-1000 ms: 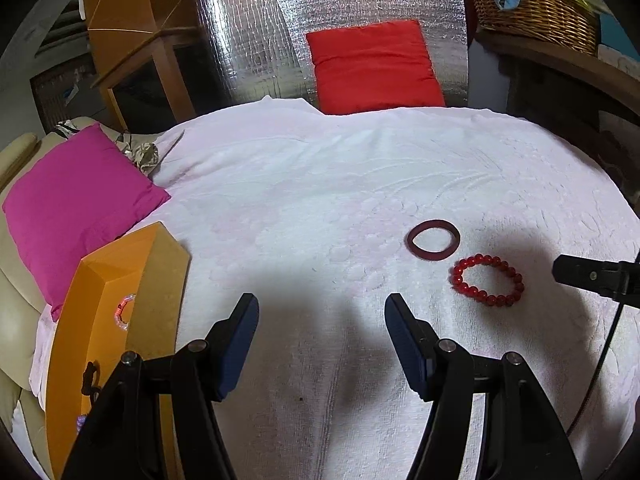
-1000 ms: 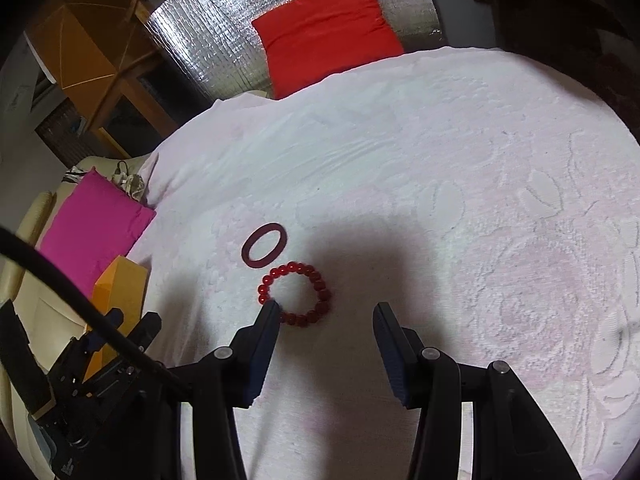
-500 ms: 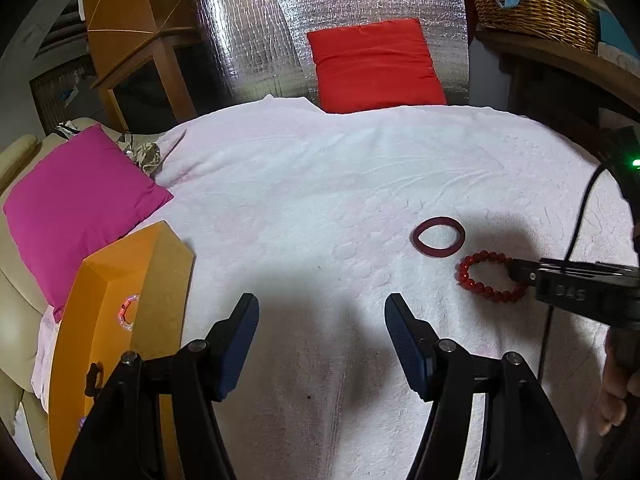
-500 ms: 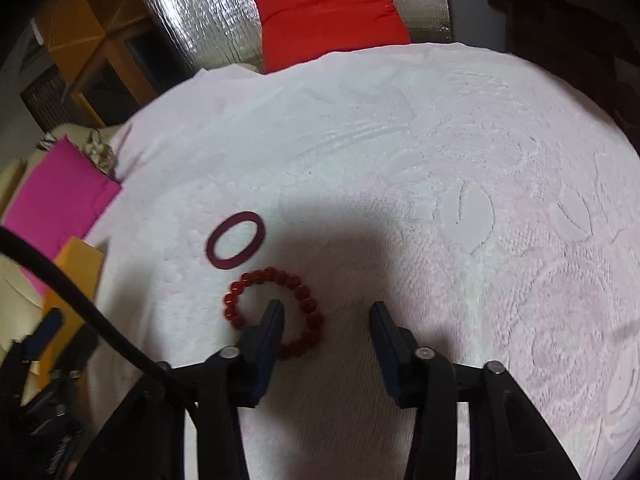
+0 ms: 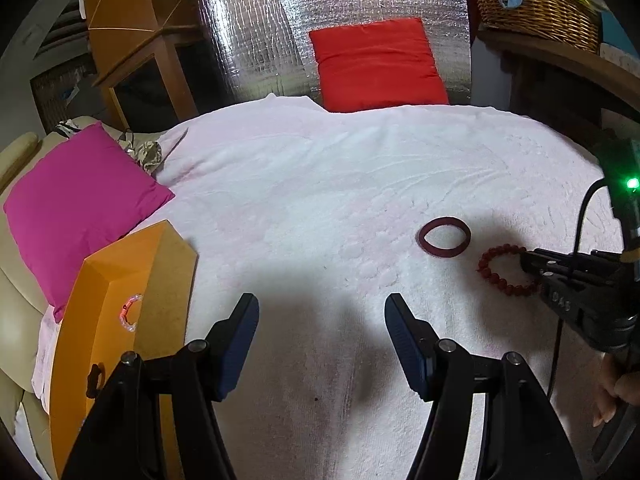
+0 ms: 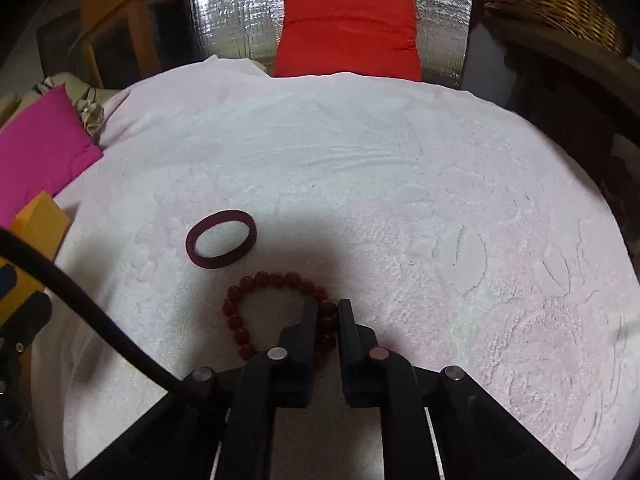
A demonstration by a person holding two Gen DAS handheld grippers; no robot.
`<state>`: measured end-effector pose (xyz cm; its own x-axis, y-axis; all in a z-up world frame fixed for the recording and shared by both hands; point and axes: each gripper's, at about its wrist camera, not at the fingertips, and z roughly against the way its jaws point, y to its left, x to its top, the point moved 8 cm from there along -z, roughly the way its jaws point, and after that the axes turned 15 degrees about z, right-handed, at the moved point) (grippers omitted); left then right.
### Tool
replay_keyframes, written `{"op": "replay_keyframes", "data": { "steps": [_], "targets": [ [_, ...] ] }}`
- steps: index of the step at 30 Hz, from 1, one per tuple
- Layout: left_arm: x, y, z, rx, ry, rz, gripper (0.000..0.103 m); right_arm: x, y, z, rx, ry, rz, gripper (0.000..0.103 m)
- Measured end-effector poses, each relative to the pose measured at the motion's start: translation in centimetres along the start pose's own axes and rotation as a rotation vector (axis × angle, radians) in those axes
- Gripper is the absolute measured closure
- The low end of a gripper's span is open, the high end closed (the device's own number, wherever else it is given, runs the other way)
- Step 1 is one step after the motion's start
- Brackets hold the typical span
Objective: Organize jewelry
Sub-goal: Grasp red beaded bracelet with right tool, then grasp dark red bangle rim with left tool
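With my right tongs point(image 6: 328, 314) pinched on the beaded bracelet point(image 6: 256, 300) lying on the white blanket point(image 6: 400, 200) at five o'clock of the dark bangle point(image 6: 221, 239), and left tongs point(image 5: 320, 320) wide and empty, I fear beads slipping free on the lift.

Pale pink towel cloth point(image 6: 360, 184), embossed floral pattern; dark maroon ring bangle point(image 6: 221, 239); red round-bead bracelet point(image 6: 240, 320); magenta cushion point(image 5: 76, 208); red cushion point(image 5: 376, 64); orange box point(image 5: 108, 304); silver quilted foil sheet point(image 5: 260, 40).

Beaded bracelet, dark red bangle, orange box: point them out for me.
Beaded bracelet point(image 6: 236, 320), right wrist view, left-side beads.
Dark red bangle point(image 6: 192, 246), right wrist view, left rim.
Orange box point(image 5: 120, 264), left wrist view, top face.
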<state>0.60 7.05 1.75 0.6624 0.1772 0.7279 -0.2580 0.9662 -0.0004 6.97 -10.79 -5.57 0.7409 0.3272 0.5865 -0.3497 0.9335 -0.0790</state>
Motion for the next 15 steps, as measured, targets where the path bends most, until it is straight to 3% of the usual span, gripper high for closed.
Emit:
{"op": "replay_keyframes", "data": {
  "steps": [10,15],
  "targets": [
    [-0.2,-0.8,-0.6,-0.002,0.012,-0.016,0.037,-0.4,-2.6,1.8,0.032,-0.017,-0.063,0.093],
    [-0.4,-1.5,-1.8,-0.039,0.045,-0.018,0.037,-1.4,-4.1,1.7,0.053,0.003,-0.095,0.093]
  ]
}}
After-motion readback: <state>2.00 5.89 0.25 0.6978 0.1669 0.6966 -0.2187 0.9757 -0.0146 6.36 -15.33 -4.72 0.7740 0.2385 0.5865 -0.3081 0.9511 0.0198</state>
